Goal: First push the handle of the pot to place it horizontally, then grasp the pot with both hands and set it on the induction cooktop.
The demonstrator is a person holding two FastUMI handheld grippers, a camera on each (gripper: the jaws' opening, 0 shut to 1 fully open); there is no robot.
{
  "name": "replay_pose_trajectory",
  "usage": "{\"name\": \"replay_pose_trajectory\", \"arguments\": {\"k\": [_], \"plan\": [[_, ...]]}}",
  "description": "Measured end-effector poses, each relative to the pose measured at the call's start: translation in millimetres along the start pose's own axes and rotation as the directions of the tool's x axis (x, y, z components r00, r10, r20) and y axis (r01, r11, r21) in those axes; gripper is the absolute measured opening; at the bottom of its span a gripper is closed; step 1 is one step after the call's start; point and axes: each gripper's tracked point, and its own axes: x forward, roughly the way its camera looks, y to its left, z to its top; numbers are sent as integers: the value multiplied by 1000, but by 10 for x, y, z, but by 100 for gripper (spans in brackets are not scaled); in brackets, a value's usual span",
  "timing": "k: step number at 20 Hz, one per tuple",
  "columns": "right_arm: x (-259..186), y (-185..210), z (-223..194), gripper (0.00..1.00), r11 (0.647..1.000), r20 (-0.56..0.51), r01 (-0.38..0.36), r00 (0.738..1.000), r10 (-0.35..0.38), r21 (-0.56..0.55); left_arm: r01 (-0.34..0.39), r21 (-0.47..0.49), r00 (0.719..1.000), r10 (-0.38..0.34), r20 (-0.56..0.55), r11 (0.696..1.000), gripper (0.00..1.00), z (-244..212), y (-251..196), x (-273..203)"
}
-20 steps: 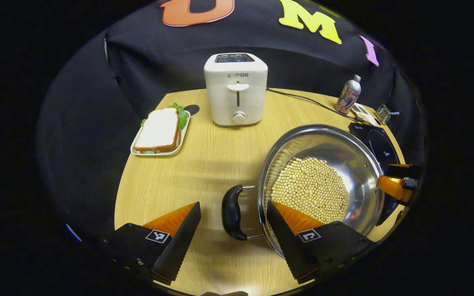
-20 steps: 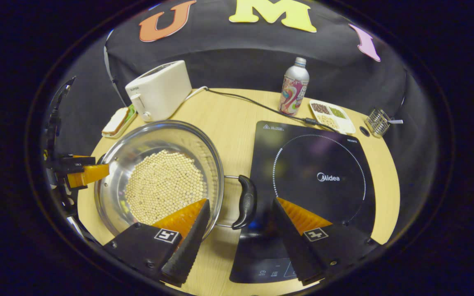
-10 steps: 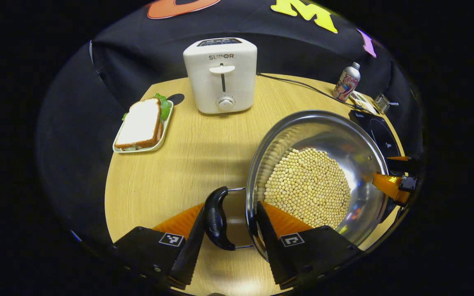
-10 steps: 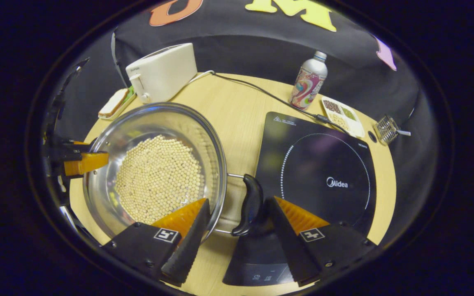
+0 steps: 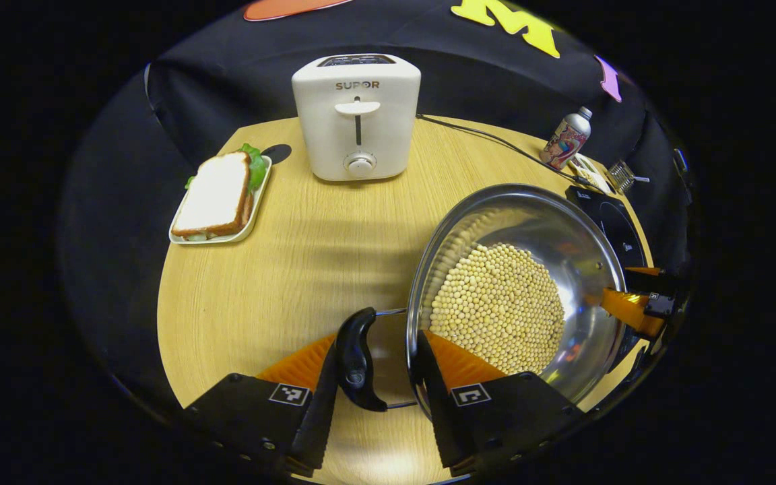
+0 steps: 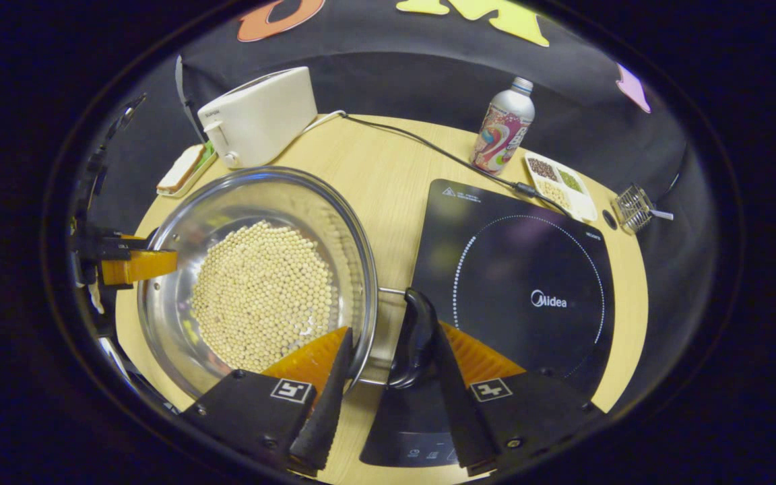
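A steel pot (image 5: 516, 215) full of pale beans (image 5: 496, 303) stands on the round wooden table (image 5: 260, 283), with one black handle on each side. My left gripper (image 5: 374, 364) grips across the near handle (image 5: 356, 357): one finger outside it, the other inside the pot's wall. In the right gripper view, my right gripper (image 6: 391, 350) holds the opposite handle (image 6: 415, 330) and the rim of the pot (image 6: 260, 188) the same way. The black induction cooktop (image 6: 523, 269) lies just right of the pot. Each gripper also shows far off across the pot in the other's view.
A white toaster (image 5: 356, 114) stands at the back, its cable (image 6: 428, 151) running across the table. A sandwich on a plate (image 5: 216, 199) lies at the left. Behind the cooktop are a bottle (image 6: 501, 135), a divided snack tray (image 6: 556, 185) and a small wire basket (image 6: 634, 209).
Both grippers have moved forward onto the pot's two handles and narrowed around them. One second ago they stood wide open a little short of the handles.
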Motion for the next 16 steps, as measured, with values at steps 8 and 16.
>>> {"name": "replay_pose_trajectory", "arguments": {"k": [8, 16], "plan": [[-296, -100, 56, 59, 994, 76, -72, 995, 66, 76, -25, -20, 999, 25, 37, 1000, 55, 37, -155, -341], [-707, -538, -25, 59, 990, 124, -80, 990, 66, 112, -33, 7, 995, 33, 90, 999, 55, 139, -606, -679]]}}
